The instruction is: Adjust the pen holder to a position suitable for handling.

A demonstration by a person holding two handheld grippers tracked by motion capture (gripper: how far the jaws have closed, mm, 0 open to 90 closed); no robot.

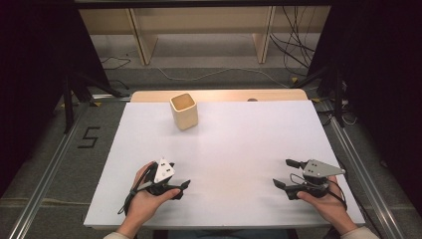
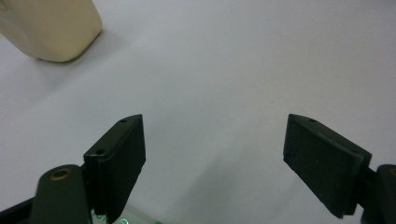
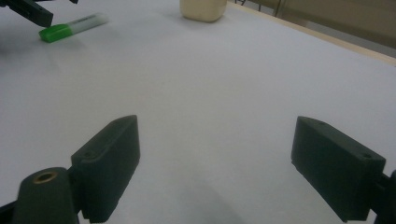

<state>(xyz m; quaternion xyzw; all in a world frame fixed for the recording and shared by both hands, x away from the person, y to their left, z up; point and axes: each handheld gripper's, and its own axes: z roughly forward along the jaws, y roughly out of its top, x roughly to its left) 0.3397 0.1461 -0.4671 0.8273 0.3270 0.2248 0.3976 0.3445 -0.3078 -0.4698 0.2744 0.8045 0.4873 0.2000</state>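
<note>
A beige square cup (image 1: 183,110) stands upright at the back of the white table (image 1: 239,144); it also appears as the cup (image 2: 51,28) and the cup (image 3: 203,9). A green-and-white marker (image 3: 70,26) lies flat on the table, right beside the tip of the far left gripper. A sliver of the marker (image 2: 123,220) shows low beside the left jaw in the left gripper view. My left gripper (image 1: 179,179) (image 2: 215,140) rests low at the front left, open, jaws apart over bare table. My right gripper (image 1: 284,173) (image 3: 215,135) sits at the front right, open and holding nothing.
A wooden strip (image 1: 219,95) edges the table's far side. Beyond it are shelf legs (image 1: 142,42) and loose cables (image 1: 293,45) on the floor. Metal rails (image 1: 45,184) run along both sides of the table.
</note>
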